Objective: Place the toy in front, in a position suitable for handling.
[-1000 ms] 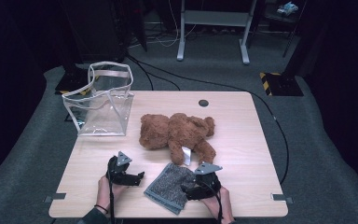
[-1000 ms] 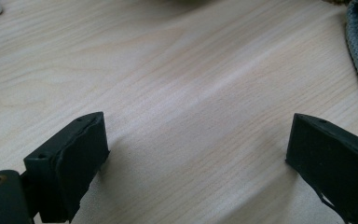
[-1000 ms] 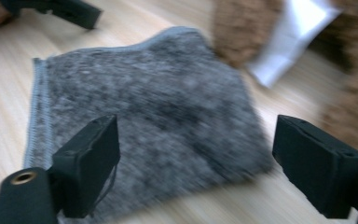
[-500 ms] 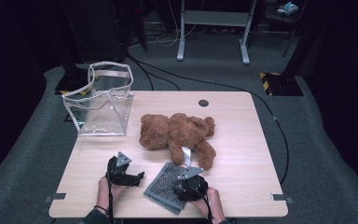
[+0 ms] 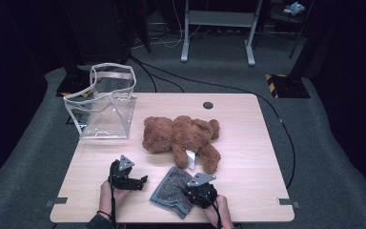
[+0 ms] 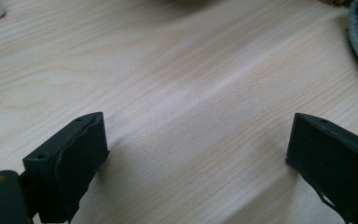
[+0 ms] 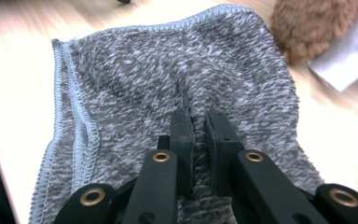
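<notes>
high view: teddy bear (image 5: 181,136) just beyond grey cloth (image 5: 174,191).

Left gripper (image 5: 140,180) fingers apart, right gripper (image 5: 189,191) pinched.

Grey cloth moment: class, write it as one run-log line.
right gripper: jaws just closed, pinching grey cloth | left gripper: open over table | teddy bear: lying beyond cloth

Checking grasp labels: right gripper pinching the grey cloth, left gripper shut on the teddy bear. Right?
Not quite. The left gripper is open over bare table, holding nothing, as the left gripper view shows. The right gripper does pinch the grey cloth.
</notes>
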`<state>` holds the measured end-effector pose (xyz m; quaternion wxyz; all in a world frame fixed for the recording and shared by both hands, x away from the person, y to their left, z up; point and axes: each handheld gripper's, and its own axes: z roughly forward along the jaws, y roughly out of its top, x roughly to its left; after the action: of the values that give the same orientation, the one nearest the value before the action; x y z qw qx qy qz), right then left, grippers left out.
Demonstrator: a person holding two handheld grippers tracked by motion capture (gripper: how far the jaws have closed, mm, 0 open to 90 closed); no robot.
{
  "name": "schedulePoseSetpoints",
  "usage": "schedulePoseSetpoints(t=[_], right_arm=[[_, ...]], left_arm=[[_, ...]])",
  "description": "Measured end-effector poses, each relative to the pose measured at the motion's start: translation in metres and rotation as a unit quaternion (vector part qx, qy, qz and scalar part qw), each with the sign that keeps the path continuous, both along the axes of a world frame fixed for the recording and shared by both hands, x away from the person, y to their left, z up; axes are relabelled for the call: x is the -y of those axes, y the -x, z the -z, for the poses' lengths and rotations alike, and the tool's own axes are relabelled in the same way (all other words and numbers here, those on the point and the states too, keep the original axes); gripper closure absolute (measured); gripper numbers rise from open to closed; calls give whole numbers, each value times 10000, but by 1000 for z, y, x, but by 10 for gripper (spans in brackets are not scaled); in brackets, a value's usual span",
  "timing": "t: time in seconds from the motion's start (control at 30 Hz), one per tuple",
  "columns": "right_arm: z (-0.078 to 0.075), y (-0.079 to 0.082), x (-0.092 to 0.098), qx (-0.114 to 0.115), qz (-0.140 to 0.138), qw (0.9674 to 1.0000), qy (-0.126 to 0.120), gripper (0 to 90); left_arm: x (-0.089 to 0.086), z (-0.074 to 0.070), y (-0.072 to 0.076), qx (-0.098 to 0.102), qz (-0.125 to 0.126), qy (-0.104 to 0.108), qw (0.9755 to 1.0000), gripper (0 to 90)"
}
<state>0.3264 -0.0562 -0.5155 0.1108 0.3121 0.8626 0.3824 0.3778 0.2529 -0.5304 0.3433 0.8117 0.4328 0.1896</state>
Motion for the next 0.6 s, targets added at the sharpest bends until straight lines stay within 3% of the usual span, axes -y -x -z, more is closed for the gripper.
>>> schedulePoseSetpoints(t=[0.1,0.33,0.6], right_arm=[[-1,4,7,1,56,10000,7,830],[-7,12,50,135,390,9991,14,831],[-21,21,107,300,1091,9936,23,832]], left_arm=[[0,0,0,0,-1,-1,10000,47],[0,0,0,1,-3,-8,10000,47],[0,0,0,0,-3,-6,10000,47]])
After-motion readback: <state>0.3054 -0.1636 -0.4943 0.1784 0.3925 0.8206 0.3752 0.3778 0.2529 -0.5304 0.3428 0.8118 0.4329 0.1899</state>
